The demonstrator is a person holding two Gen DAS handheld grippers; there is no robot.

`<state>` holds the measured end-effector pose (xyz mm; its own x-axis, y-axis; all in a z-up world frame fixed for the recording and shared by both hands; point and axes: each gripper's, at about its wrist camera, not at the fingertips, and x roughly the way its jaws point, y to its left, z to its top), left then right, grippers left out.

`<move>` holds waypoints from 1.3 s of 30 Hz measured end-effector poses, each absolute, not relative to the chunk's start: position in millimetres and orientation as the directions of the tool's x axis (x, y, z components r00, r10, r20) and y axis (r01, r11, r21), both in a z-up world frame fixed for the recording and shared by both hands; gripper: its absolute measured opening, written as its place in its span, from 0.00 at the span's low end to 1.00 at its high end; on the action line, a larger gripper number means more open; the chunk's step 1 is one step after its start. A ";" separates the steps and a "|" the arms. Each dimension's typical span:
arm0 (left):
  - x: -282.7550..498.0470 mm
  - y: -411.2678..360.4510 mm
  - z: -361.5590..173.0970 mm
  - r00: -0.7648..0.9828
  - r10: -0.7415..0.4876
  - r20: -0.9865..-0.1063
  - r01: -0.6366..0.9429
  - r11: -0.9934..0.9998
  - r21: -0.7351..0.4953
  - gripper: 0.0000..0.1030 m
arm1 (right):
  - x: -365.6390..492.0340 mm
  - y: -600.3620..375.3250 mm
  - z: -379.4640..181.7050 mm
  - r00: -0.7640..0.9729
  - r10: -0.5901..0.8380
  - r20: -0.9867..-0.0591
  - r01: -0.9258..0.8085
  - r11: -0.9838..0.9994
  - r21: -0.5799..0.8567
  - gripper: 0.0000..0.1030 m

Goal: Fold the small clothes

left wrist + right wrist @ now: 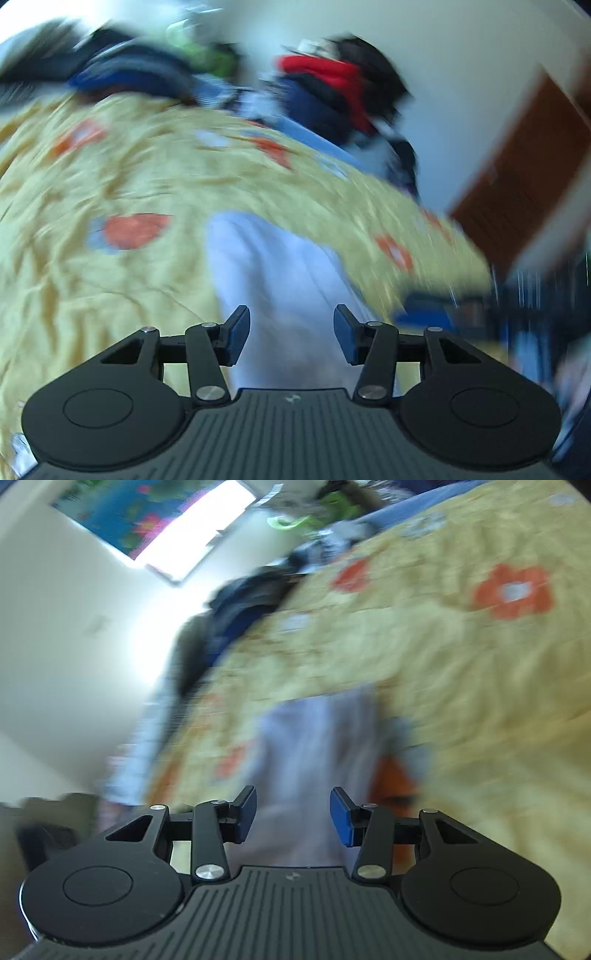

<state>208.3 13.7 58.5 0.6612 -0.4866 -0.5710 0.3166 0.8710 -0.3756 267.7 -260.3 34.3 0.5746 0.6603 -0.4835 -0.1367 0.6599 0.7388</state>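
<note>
A pale lavender-white garment (pixel 280 280) lies on a yellow bedspread with orange flowers (pixel 110 177). My left gripper (pixel 291 332) is open and empty, its fingers just above the near part of the garment. The same garment shows in the right wrist view (pixel 314 746), lying on the bedspread (pixel 480 672). My right gripper (pixel 293 814) is open and empty over the garment's near end. Both views are blurred by motion.
A pile of dark blue, red and black clothes (pixel 332 85) sits at the bed's far side, with more clothes at the far left (pixel 129 70). A brown door (pixel 524 166) stands right. In the right wrist view, dark clothes (pixel 251 594) line the bed edge beside a white wall (pixel 74 646).
</note>
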 end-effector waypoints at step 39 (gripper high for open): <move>107.5 -25.8 60.2 0.736 -0.260 -0.625 0.275 0.959 -0.075 0.66 | 191.6 -223.9 27.1 0.522 0.580 -0.626 -0.084 0.765 0.638 0.61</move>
